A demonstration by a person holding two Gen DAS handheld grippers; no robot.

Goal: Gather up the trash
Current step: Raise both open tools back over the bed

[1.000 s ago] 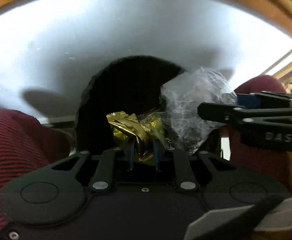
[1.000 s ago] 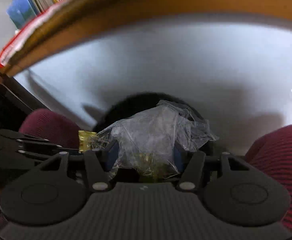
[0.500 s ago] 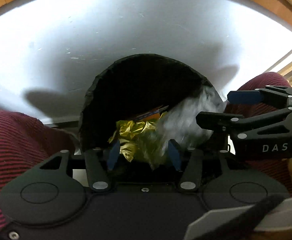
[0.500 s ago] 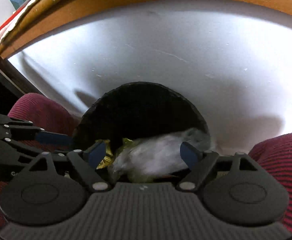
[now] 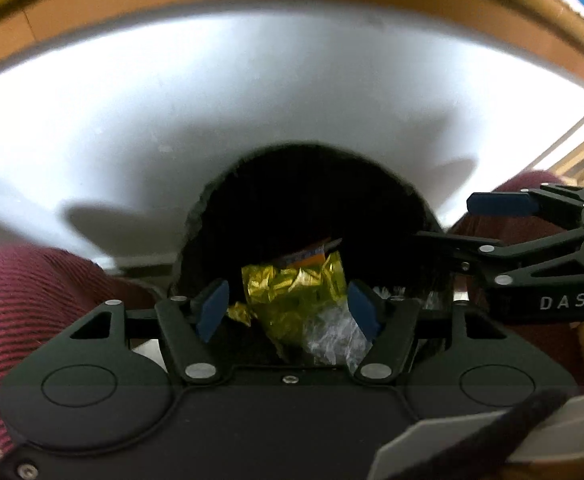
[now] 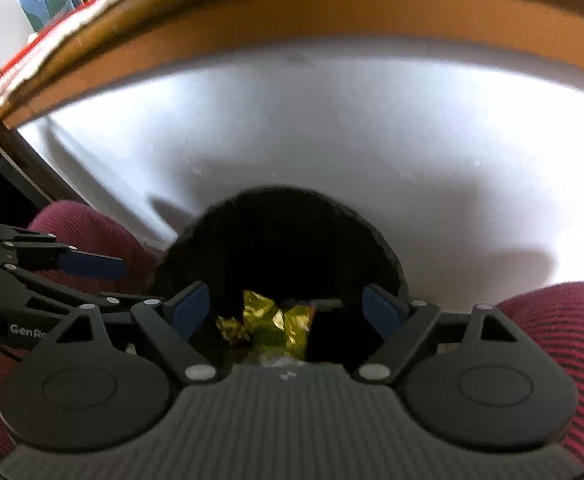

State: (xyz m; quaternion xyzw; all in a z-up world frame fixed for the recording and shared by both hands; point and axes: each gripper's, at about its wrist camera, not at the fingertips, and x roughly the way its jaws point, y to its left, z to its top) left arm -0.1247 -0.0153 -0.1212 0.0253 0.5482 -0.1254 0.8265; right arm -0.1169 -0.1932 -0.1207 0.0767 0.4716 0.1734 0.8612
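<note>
Both tongs hang over a black bin (image 5: 312, 208) set against the white table (image 5: 212, 100) edge. Left tongs (image 5: 288, 310) jaws opening – gold foil wrapper (image 5: 292, 296) sits between the blue pads, untouched, down in the bin with clear plastic (image 5: 332, 336) at its 5 o'clock and an orange scrap (image 5: 304, 257) at 12. Right tongs (image 6: 288, 306) spread wide, gripping nothing – foil visible below. Maroon striped knees (image 6: 552, 320) flank the bin at 3 and 9.
</note>
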